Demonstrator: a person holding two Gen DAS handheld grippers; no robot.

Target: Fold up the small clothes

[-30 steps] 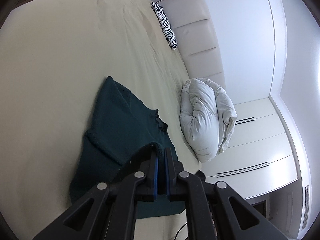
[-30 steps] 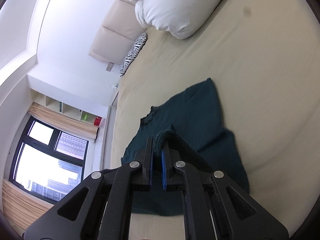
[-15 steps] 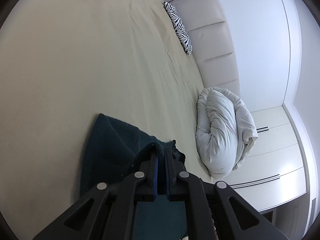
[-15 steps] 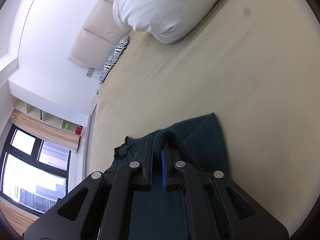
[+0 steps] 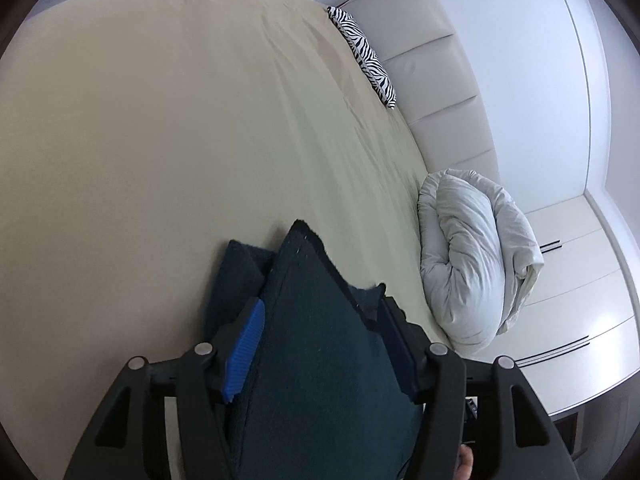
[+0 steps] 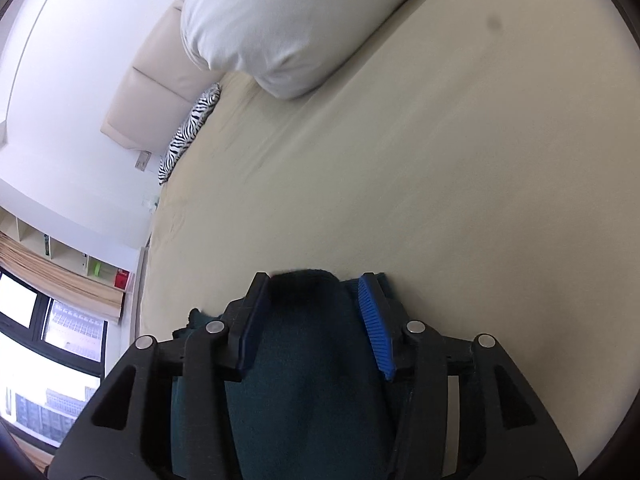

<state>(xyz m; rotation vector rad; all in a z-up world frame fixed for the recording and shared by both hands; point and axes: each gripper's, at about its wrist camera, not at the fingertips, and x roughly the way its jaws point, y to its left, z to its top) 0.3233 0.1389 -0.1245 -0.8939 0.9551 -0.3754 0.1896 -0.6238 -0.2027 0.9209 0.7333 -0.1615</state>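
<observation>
Bedroom: beige bed sheet (image 5: 168,152) fills most of both views, padded headboard (image 5: 436,80) at upper right of the left view.
Garment: one dark green garment (image 5: 320,344) lies on the bed at the bottom centre of each frame, a folded layer on top of a lower one.
Left tool (image 5: 320,340): your jaws have just been opening; they stand apart with the cloth between them, pads off it, so I judge the carried edge is released.
Right tool (image 6: 316,320): its jaws have likewise just been opening, medium-wide, with the folded edge between the pads, not pinched.
Why so: both tools sit over the same end because you brought two corners across together.
Count: two tools, one garment, one rumpled white duvet (image 5: 472,264), one zebra-print pillow (image 5: 364,52).
Next, likely: lift clear without snagging.
</observation>
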